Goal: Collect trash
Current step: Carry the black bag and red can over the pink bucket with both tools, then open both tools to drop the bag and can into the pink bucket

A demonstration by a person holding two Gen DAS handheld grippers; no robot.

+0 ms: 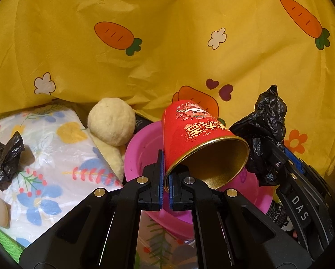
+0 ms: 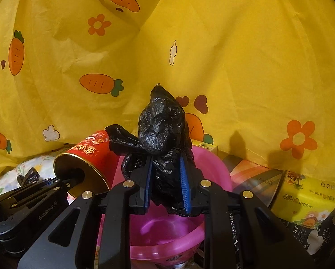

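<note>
My left gripper [image 1: 165, 174] is shut on the rim of a red paper cup [image 1: 196, 134] with gold lining, held tilted over the pink basin [image 1: 140, 148]. My right gripper [image 2: 167, 179] is shut on a crumpled black plastic bag [image 2: 163, 130] and holds it above the pink basin [image 2: 214, 168]. The cup [image 2: 86, 154] and left gripper show at the left of the right wrist view. The bag [image 1: 263, 130] and right gripper show at the right of the left wrist view. A second small black bag [image 1: 7, 159] lies on the floral cloth at the left.
A yellow carrot-print cloth [image 1: 167, 56] hangs behind. A cream plush toy [image 1: 111, 123] and floral plastic sheet [image 1: 55, 157] lie left of the basin. Yellow tissue packs [image 2: 306, 199] and boxes [image 2: 257, 177] stand right of it.
</note>
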